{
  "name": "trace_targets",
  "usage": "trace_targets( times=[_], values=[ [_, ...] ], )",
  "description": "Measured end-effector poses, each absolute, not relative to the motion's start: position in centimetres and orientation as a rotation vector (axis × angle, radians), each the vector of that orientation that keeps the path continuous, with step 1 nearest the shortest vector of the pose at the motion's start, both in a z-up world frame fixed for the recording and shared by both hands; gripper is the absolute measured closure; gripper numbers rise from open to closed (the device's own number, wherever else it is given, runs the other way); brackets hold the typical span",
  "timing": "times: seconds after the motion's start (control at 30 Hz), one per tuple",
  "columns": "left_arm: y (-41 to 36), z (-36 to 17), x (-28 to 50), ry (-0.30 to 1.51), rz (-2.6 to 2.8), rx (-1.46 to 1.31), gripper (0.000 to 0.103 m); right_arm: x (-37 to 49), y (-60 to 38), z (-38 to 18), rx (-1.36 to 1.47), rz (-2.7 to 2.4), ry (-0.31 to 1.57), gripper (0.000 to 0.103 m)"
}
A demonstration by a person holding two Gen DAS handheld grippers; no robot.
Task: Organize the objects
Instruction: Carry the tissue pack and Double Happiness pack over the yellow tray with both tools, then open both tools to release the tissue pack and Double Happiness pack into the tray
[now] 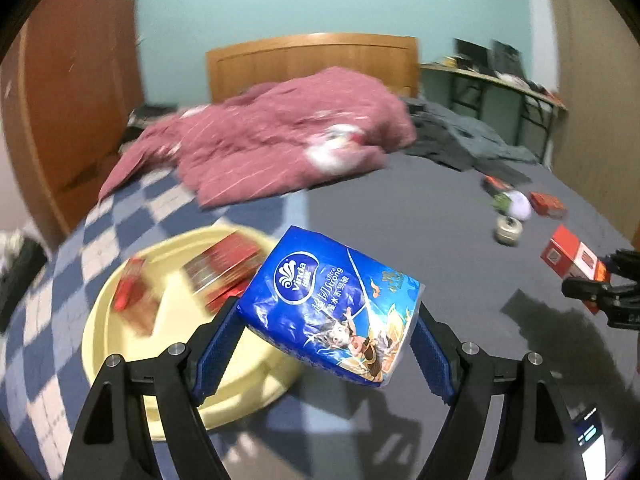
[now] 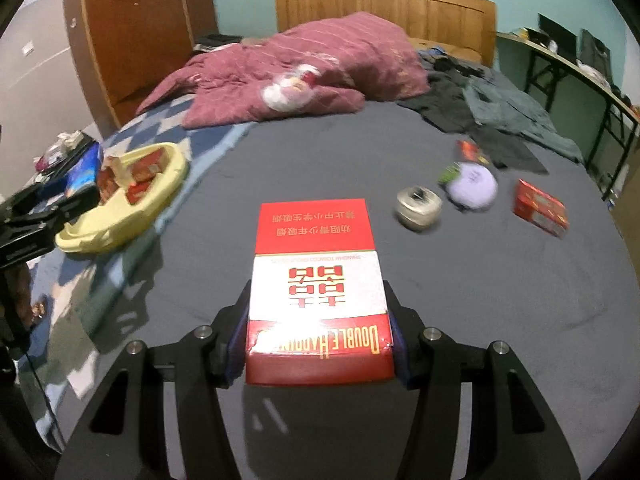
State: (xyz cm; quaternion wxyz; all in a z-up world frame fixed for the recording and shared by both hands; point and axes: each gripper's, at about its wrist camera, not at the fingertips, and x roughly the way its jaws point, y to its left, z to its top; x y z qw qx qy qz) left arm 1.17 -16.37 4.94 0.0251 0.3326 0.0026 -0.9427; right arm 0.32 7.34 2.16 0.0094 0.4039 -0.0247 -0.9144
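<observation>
A: Left wrist view. Left gripper (image 1: 328, 320) clamps a blue tissue pack (image 1: 332, 312), label "Vinda Ultra Strong", held above the yellow basin's (image 1: 120, 344) edge. Basin holds red boxes, blurred.

B: Right wrist view. Right gripper (image 2: 318, 344) grips a red-white carton (image 2: 316, 288), "Double Happiness". Below, grey bed sheet (image 2: 480, 280); maroon quilt (image 2: 320, 64), wooden headboard (image 2: 384, 4), teal wall.
</observation>
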Motion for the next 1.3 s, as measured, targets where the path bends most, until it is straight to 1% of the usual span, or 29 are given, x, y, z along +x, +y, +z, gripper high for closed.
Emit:
trace_targets(
  times=[0.1, 0.27, 0.33, 0.5, 0.63, 0.83, 0.93, 1.1, 1.3],
  values=[
    [-18.7, 4.7, 0.7, 0.061, -2.851, 1.037, 0.024, -1.6, 4.4, 3.1, 1.268, -2.832, -0.002, 0.046],
    [-22.3, 4.8, 0.3, 0.139, -2.789, 0.996, 0.024, -5.2, -0.2, 4.7, 1.231, -2.795, -0.008, 0.046],
    [-23.8, 4.9, 0.4, 0.133, -2.765, 0.986, 0.024, -6.8, -2.6, 5.0, 1.215, -2.766, 0.005, 0.046],
    [-26.9, 5.0, 0.5, 0.128, -2.735, 0.976, 0.024, -10.0, -8.5, 4.9, 1.185, -2.679, 0.050, 0.046],
    [-30.4, 5.2, 0.8, 0.220, -2.734, 0.962, 0.023, -12.0, -11.9, 4.4, 1.182, -2.621, 0.085, 0.046],
    [-34.9, 4.6, 0.4, 0.270, -2.663, 0.950, 0.023, -15.0, -14.7, 3.3, 1.195, -2.575, 0.105, 0.046],
    [-36.4, 3.8, -0.1, 0.330, -2.637, 0.962, 0.023, -16.0, -15.3, 3.0, 1.195, -2.562, 0.107, 0.046],
    [-36.8, 2.6, -1.8, 0.291, -2.638, 0.984, 0.023, -17.4, -15.9, 1.9, 1.207, -2.535, 0.107, 0.046],
    [-37.9, 0.7, -4.8, 0.374, -2.618, 1.014, 0.023, -18.9, -16.7, 1.0, 1.214, -2.522, 0.127, 0.046]
  ],
)
